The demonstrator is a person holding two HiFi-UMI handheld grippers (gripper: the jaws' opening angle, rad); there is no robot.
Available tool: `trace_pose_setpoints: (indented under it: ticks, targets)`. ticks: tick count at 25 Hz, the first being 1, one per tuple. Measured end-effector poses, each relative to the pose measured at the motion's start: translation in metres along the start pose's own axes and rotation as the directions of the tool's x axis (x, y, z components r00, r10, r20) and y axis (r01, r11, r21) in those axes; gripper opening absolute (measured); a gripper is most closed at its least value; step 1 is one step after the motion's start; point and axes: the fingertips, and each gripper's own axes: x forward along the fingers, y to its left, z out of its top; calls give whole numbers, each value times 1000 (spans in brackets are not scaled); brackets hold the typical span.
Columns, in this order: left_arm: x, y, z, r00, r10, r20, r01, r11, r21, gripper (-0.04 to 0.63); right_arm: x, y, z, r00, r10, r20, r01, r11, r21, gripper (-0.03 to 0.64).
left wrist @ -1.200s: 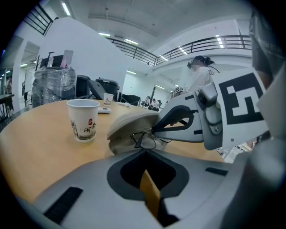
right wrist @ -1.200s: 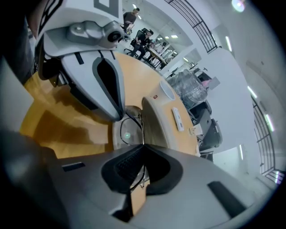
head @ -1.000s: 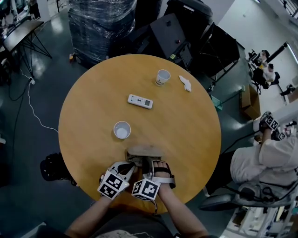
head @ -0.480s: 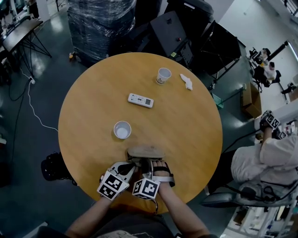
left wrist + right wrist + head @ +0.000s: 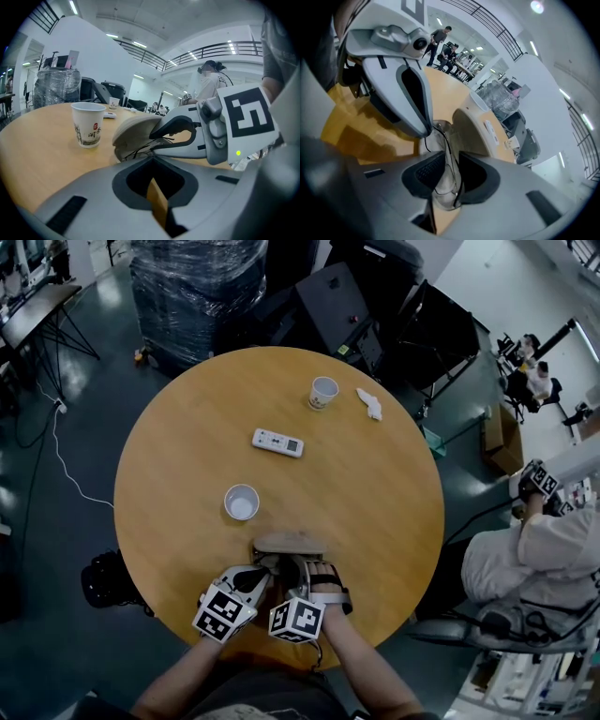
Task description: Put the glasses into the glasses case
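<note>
Pinches the glasses by a lens in the right gripper, at the open glasses case near the table's near edge, ready for sliding in. Parks the left gripper, pressed together and empty, just left, probably for steadying.

round wooden table: glasses case near the front edge, left gripper and right gripper side by side against it. beyond: paper cup, remote control, second paper cup, crumpled tissue.

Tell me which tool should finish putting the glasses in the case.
Right. The right tool grips the glasses at the open case; the left tool holds nothing.
</note>
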Motion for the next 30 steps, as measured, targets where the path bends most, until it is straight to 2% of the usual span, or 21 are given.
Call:
trace_pose_setpoints:
  ticks: [7, 13, 15, 18, 22, 25, 30]
  targets:
    - [1, 1, -1, 1000, 4, -7, -4, 1000, -10, 6, -18, -5, -4, 1000, -26, 8, 26, 999, 41, 80]
    - [-2, -1, 2, 1000, 2, 7, -2, 1000, -14, 6, -55, -15, 2, 994, -87, 65, 74, 981, 178, 80]
    - [-5, -6, 3, 1000, -4, 11, 4, 1000, 5, 6, -69, -22, 5, 987, -124, 102, 93, 961, 259, 80]
    - [-13, -10, 5, 1000, 15, 15, -15, 1000, 16, 6, -91, -37, 4, 971, -196, 139, 129, 912, 388, 75]
    - [-35, -16, 23, 995, 47, 89, -46, 999, -10, 6, -123, -51, -6, 938, -306, 159, 185, 836, 517, 17]
    - [-57, -27, 44, 986, 61, 156, -60, 998, -7, 6, -152, -60, -10, 909, -382, 166, 227, 789, 571, -12]
    - [-86, -51, 71, 966, 80, 246, -87, 996, 16, 6, -192, -60, -5, 864, -453, 219, 247, 761, 600, -12]
